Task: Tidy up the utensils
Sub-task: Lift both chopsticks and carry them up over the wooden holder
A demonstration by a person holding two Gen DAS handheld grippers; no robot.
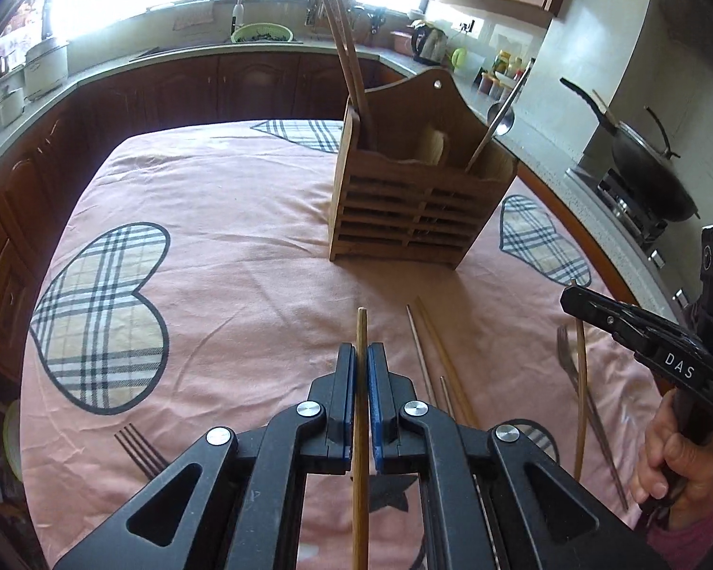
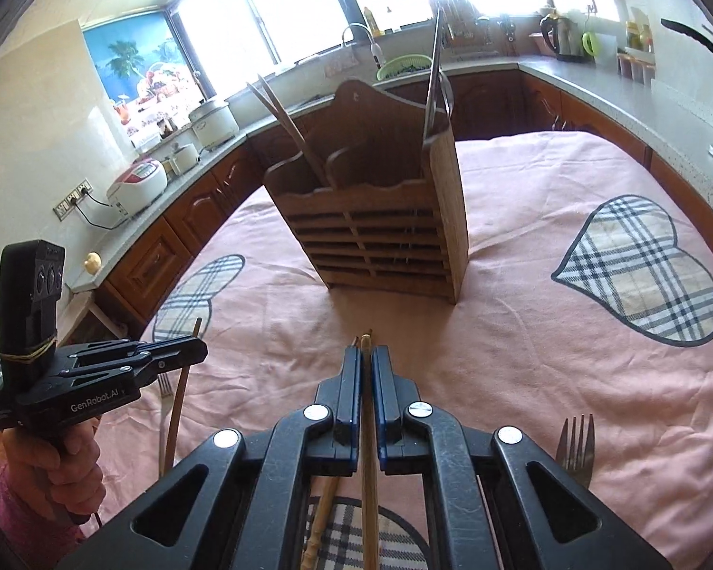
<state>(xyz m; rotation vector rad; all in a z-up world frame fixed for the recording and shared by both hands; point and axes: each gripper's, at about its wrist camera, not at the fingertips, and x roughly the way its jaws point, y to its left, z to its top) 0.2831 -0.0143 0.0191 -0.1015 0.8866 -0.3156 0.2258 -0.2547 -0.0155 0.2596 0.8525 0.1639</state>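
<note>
My left gripper [image 1: 362, 351] is shut on a wooden chopstick [image 1: 360, 380] and held above the pink tablecloth. My right gripper [image 2: 366, 356] is shut on a second wooden chopstick [image 2: 367, 427]. Each gripper also shows from the side in the other view: right gripper [image 1: 570, 299], left gripper [image 2: 197, 349], each with its stick hanging down. The wooden utensil holder [image 1: 418, 199] [image 2: 380, 237] stands ahead on the cloth. Two wooden chopsticks [image 1: 347, 61] stand in its left compartment and a metal spoon [image 1: 499, 114] in its right one.
Loose chopsticks [image 1: 432, 361] lie on the cloth between the grippers, another [image 2: 325, 513] under the right gripper. Forks lie on the cloth [image 1: 138, 449] [image 2: 577, 446] [image 1: 568, 356]. Kitchen counters ring the table, with a wok [image 1: 651, 175] on the stove and a rice cooker [image 2: 138, 185].
</note>
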